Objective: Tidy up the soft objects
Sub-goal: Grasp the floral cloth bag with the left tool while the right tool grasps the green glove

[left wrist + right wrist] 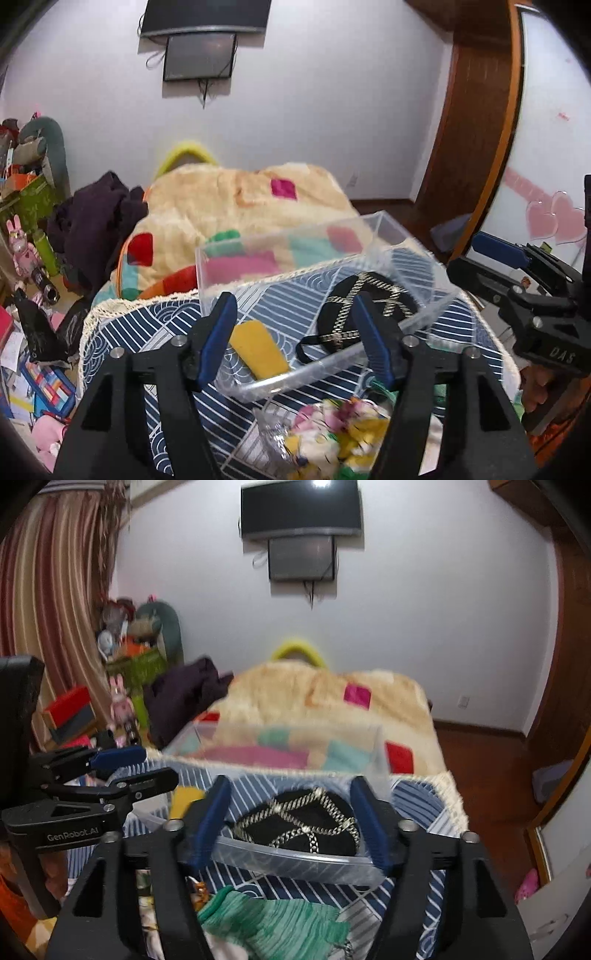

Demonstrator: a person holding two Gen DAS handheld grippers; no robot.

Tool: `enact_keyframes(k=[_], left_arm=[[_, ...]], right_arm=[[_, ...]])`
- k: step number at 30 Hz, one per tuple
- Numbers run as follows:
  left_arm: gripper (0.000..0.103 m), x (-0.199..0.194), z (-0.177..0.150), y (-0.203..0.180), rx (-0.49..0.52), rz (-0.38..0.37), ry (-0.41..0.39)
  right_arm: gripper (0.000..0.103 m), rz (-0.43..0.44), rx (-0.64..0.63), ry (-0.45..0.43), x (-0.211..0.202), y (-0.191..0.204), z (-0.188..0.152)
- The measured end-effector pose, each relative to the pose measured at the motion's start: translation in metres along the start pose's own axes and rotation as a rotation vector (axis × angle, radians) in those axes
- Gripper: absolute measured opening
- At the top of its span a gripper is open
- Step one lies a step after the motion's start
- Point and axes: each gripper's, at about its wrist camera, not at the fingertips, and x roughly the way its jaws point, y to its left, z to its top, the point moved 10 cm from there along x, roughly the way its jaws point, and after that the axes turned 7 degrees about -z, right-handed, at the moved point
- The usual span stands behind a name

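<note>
A clear plastic box (221, 280) stands on the blue patterned bedspread (122, 332). It holds a black pouch with a gold chain (354, 306) and a yellow soft piece (258, 350). My left gripper (295, 328) is open and empty above the box's near rim. A flowery bundle in clear wrap (332, 439) lies below it. In the right wrist view my right gripper (291, 816) is open and empty over the box (295, 860) and pouch (295, 823). A green pleated cloth (277, 919) lies in front of the box.
A cream fluffy blanket with coloured squares (221, 206) covers the far bed, with dark purple clothes (96, 221) at its left. Clutter, boxes and a pink bunny toy (22, 251) fill the floor at left. A wooden wardrobe (476, 129) stands at right.
</note>
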Motion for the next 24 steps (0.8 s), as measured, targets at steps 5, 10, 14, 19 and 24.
enact_keyframes(k=[5,10,14,19,24], left_arm=[[0.083,-0.028,-0.004,-0.012,0.028,-0.014,-0.037],[0.084,-0.03,-0.032,-0.022,0.01,-0.054,0.016],[0.084,-0.022,-0.07,-0.033,0.003,-0.094,0.1],[0.084,-0.01,-0.105,-0.04,0.01,-0.091,0.17],[0.084,-0.003,-0.113,-0.035,0.01,-0.07,0.191]], right_arm=[[0.075,0.001,0.01,-0.053,-0.024,-0.007,0.003],[0.077,-0.003,0.021,-0.027,-0.028,-0.013,-0.017],[0.077,-0.003,0.029,0.032,-0.022,-0.013,-0.041],[0.077,0.016,0.027,0.12,-0.008,-0.006,-0.075],[0.077,0.001,-0.005,0.205,0.015,-0.001,-0.108]])
